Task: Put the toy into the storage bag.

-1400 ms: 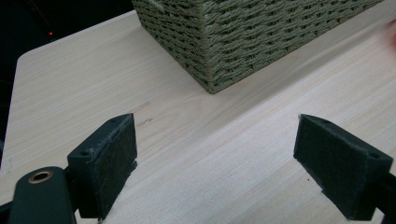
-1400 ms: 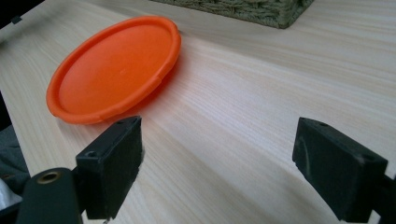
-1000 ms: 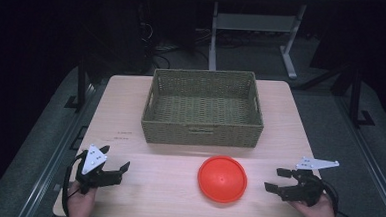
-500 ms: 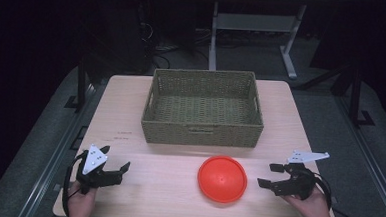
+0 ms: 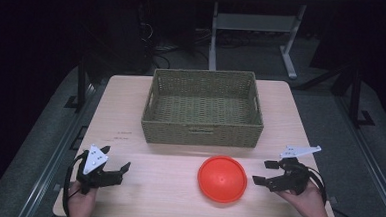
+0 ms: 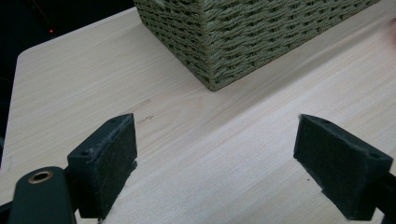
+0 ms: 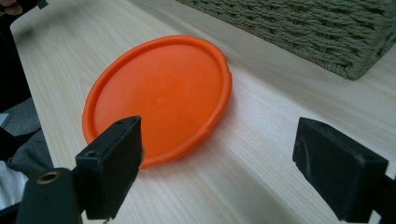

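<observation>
Resting at the surface's near-left corner, the left claw gapes over bare wood, faint unreadable writing ahead of it. The orange lid lies flat at centre-front, just before the empty basket. The right claw, spread wide, sits just right of the lid.

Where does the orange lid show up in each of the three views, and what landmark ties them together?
High view: the orange lid lies on the table, centre-right, in front of the basket.
Left gripper view: a sliver of orange at the right edge, too small to tell.
Right gripper view: the lid lies left of centre, beyond the left jaw.
Shared landmark: the woven basket.
</observation>
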A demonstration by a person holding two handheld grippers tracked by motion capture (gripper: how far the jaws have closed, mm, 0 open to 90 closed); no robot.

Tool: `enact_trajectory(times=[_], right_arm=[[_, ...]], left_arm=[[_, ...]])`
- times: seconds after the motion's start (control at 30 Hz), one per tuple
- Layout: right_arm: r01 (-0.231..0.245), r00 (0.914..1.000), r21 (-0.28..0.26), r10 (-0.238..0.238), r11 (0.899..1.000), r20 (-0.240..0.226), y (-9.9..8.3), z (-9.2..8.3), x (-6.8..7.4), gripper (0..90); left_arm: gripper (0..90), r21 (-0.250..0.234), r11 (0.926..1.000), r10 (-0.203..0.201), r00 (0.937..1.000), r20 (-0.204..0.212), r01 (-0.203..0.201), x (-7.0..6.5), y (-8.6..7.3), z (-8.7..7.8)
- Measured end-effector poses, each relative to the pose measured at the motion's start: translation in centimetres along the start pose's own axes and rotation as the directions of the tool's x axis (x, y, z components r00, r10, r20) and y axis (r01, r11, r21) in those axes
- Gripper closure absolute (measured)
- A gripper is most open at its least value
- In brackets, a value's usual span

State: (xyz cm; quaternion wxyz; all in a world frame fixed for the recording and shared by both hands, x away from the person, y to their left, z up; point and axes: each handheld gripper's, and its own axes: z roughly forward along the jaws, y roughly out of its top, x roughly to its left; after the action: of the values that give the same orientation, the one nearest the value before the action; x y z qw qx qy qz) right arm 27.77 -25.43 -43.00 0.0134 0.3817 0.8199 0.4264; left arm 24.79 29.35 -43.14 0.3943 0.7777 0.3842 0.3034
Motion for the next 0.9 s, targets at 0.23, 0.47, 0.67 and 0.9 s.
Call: enact_trajectory(times=[0.23,0.47,0.67,0.9], right_arm=[[0.000,1.0000,0.027,0.000,1.000,0.003,0.7,0.3,0.3,15.4],[0.019,0.9998,0.040,-0.019,0.999,-0.002,1.5,0.7,0.6,15.4],[0.022,0.9997,0.065,-0.022,0.998,-0.007,1.7,1.5,0.9,15.4],[0.042,0.9988,0.087,-0.039,0.995,-0.030,2.4,2.4,1.4,16.7]], left_arm=[[12.8,0.001,1.0000,-0.001,1.0000,-0.002,0.001,0.1,0.0,0.0],[12.8,0.003,1.0000,-0.003,1.0000,-0.002,0.003,0.1,0.0,0.0],[12.8,-0.001,1.0000,-0.009,1.0000,-0.003,0.009,0.1,-0.1,0.0],[12.8,-0.001,1.0000,-0.007,1.0000,-0.004,0.007,0.1,-0.1,0.0]])
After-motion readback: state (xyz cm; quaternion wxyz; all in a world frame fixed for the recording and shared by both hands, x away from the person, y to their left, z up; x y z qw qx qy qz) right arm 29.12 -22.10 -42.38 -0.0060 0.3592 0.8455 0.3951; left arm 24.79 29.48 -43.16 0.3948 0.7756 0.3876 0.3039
